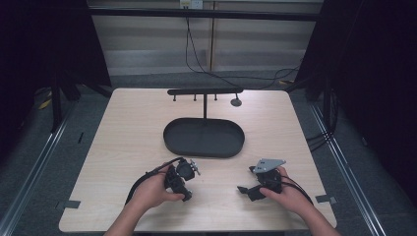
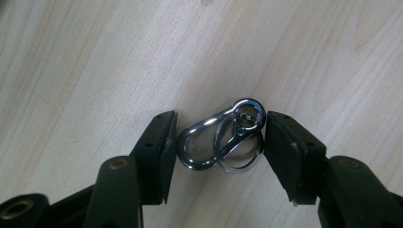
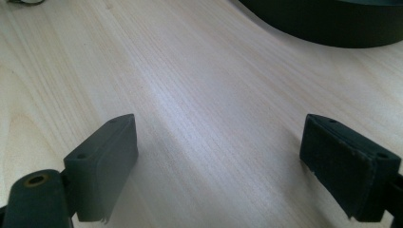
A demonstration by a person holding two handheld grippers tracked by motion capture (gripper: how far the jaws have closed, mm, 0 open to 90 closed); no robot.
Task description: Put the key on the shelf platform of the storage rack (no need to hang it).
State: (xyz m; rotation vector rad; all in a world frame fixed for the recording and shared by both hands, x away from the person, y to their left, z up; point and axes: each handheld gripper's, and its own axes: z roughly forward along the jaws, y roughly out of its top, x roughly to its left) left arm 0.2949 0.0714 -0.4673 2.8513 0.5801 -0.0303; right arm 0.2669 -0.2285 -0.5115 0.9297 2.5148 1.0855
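Pale wood-grain worktop (image 1: 128,142), square-ish, on grey floor; dark curtains both sides, light panelled wall behind with cables hanging. Black oval tray (image 1: 203,137) with a T-shaped hook stand (image 1: 204,92) sits mid-worktop. Left claw (image 2: 218,140) bears on a shiny metal carabiner clip (image 2: 223,137) lying flat on the wood near the front edge, pads touching both ends. Right claw (image 3: 218,161) spread wide over bare wood, nothing between the pads.
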